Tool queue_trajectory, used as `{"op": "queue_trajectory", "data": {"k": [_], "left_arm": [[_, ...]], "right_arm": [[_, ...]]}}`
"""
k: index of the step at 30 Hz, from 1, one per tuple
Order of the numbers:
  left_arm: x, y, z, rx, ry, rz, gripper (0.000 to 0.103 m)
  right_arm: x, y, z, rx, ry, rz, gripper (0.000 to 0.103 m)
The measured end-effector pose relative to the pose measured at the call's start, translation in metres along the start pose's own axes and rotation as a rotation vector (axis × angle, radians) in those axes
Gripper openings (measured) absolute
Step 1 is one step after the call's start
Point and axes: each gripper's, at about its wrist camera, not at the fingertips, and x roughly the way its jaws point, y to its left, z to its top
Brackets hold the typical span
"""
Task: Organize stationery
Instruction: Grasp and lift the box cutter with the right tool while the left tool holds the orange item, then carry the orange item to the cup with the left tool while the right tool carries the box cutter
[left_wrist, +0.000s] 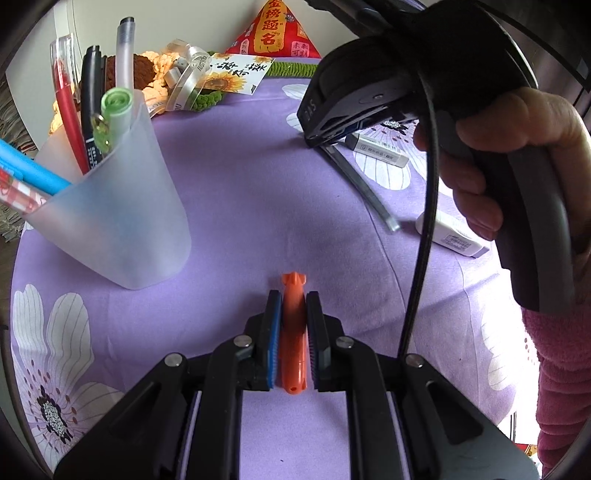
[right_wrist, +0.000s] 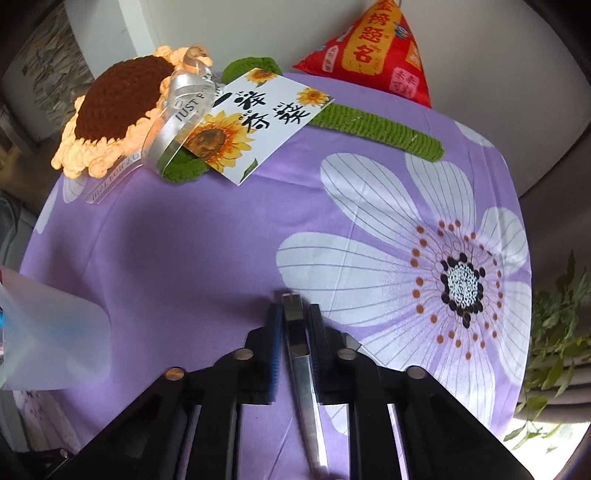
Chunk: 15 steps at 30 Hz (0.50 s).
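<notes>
The left fingers (left_wrist: 294, 328) are clamped on an orange pen (left_wrist: 293, 332), its long axis running up the frame; the right fingers (right_wrist: 293, 332) grip a metal utility knife (right_wrist: 301, 369) the same way. The purple flowered surface (left_wrist: 240, 192) carries a frosted pen cup (left_wrist: 122, 221) at left. A hand (left_wrist: 517, 155) holds the right handle, tilted downward.

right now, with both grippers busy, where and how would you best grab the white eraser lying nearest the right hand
Probably the white eraser is best taken from straight above, across its two long sides near the middle. It lies flat on the purple tablecloth, a boxy block with parallel sides. Mind the slim metal tool, whose end lies just beside it.
</notes>
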Motion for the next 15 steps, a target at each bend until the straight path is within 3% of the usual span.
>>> {"op": "queue_trajectory", "data": {"k": [4, 9, 15], "left_arm": [[-0.005, 0.003, 0.0, -0.005, -0.015, -0.008, 0.011], [-0.025, 0.003, 0.001, 0.0, -0.078, -0.019, 0.011], [-0.053, 0.005, 0.004, -0.016, -0.141, -0.035, 0.011]], "right_arm": [[-0.013, 0.0, -0.007, 0.013, -0.032, -0.003, 0.012], [-0.065, -0.018, -0.025, 0.103, -0.16, 0.053, 0.012], [-0.124, -0.027, -0.053, 0.146, -0.311, 0.053, 0.012]]}}
